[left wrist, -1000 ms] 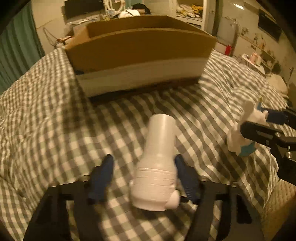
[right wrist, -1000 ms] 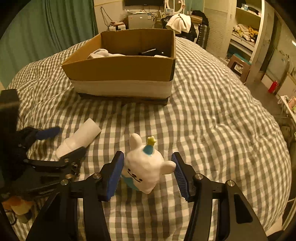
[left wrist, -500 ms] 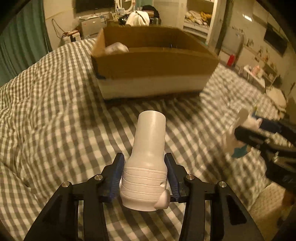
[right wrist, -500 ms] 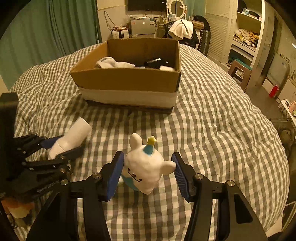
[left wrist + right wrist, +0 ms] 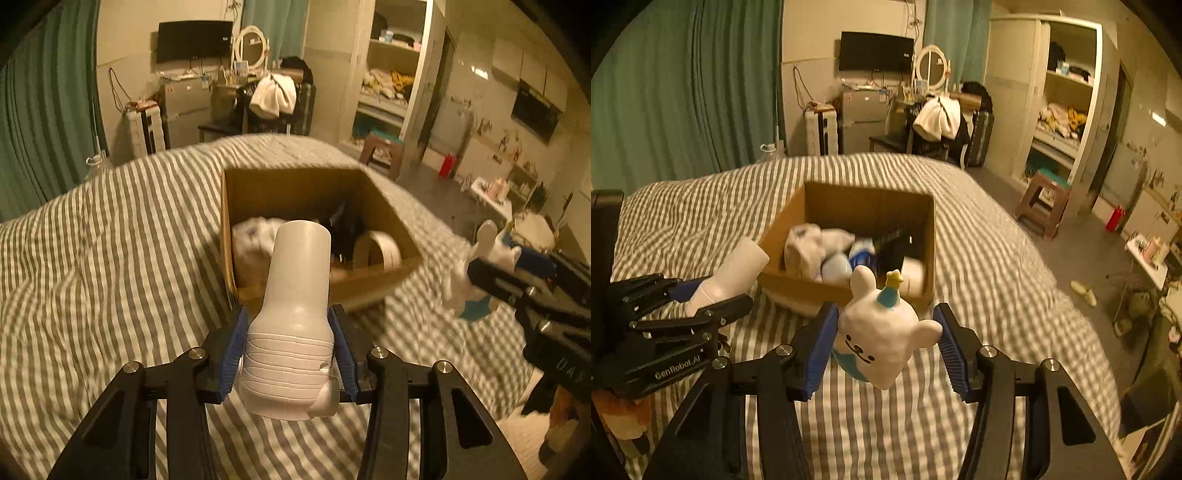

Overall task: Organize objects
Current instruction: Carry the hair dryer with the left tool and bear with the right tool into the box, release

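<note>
Left wrist view: left gripper clamped on the ribbed base of a white plastic nozzle piece, both blue pads pressed against its sides, narrow end pointing forward toward the cardboard box. Held low on the wide end, probably so the neck leads into the opening and drops clear on release. Carried above the checked bedcover, not touching it.

Right wrist view: right gripper closed on a white bunny figurine with a small blue hat, left pad against its flank, right pad at the tip of its outstretched arm; a light, off-centre hold, likely to slip if swung hard. Figurine also off the bed, short of the box's near wall.

Box open-topped, already part full: white cloth, a roll of tape, dark items toward the far corner. Free room mostly along the near side. Near rim the edge to clear for both loads. Grippers side by side, apart; approach best staggered to avoid crowding over the opening.
</note>
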